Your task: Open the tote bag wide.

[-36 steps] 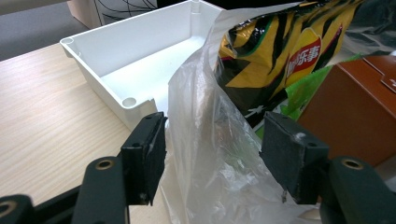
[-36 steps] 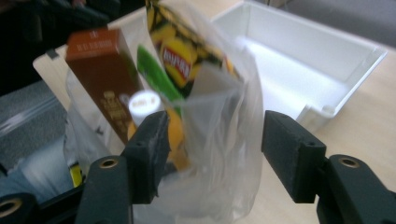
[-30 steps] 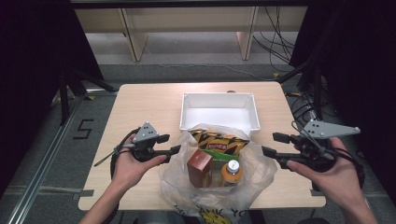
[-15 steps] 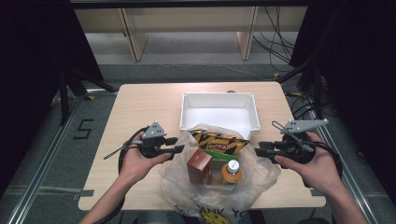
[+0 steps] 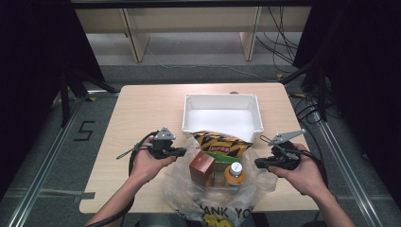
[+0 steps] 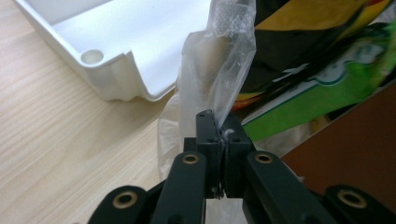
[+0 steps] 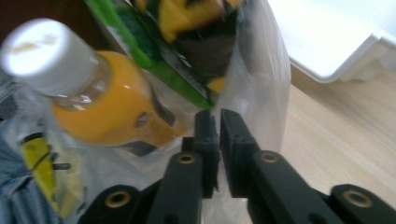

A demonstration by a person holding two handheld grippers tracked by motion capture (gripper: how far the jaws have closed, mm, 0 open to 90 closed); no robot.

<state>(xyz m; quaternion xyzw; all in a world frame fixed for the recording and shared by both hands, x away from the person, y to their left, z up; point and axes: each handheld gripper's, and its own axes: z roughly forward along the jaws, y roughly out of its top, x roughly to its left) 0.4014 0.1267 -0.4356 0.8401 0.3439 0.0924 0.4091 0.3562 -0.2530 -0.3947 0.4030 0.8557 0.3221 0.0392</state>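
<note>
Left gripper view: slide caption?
Left gripper shut on clear plastic bag edge beside white plastic tray.

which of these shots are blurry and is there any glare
Right gripper view: the orange bottle and snack packet are soft, close to the lens. Left gripper view: sharper, plastic bag shiny. High view: dim surroundings, white bin bright.

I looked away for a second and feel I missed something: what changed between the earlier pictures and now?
Both grippers moved inward to the plastic bag. The left gripper has shut on the bag's edge; the right gripper sits at the opposite edge with its jaws almost closed, and a firm hold can't be confirmed. The bottle, brown box, snack packet and white bin stayed put.
</note>
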